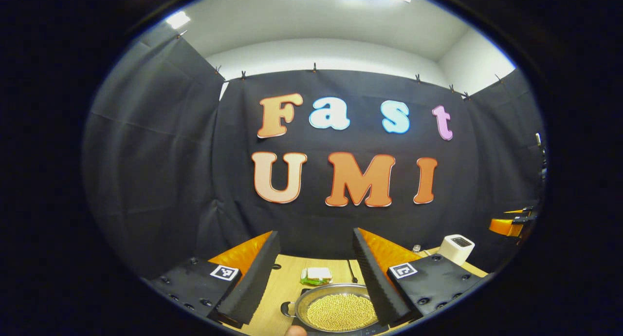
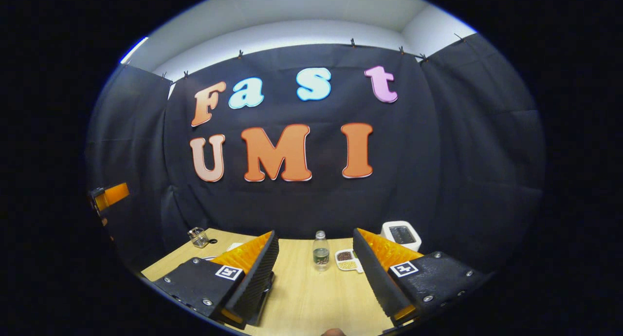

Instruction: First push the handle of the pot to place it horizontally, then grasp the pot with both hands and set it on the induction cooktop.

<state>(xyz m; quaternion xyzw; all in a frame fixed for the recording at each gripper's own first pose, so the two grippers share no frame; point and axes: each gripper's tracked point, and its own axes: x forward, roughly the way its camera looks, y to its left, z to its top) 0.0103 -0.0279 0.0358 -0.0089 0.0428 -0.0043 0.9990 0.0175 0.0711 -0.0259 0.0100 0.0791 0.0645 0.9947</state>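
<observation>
Bright ceiling lights (image 1: 178, 19) high above fingers, slight glare. Wall cloth (image 2: 462, 156) dim, evenly lit. Table (image 2: 311, 297) betw. fingers softly lit, faint shadows. Strong fisheye bend at edges; center sharp.

On the table: 1 pot (image 1: 340, 310) of beans, 1 sandwich (image 1: 317, 275), 1 white toaster (image 2: 401, 235) far right, 1 bottle (image 2: 320, 251), 1 divided dish (image 2: 347, 260), 1 glass jar (image 2: 198, 237) far left.

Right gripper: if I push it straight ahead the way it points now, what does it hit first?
Probably the small clear plastic bottle standing on the light wooden table, dead ahead between the open right gripper fingers. Depth is unclear; bare tabletop lies before it.
</observation>
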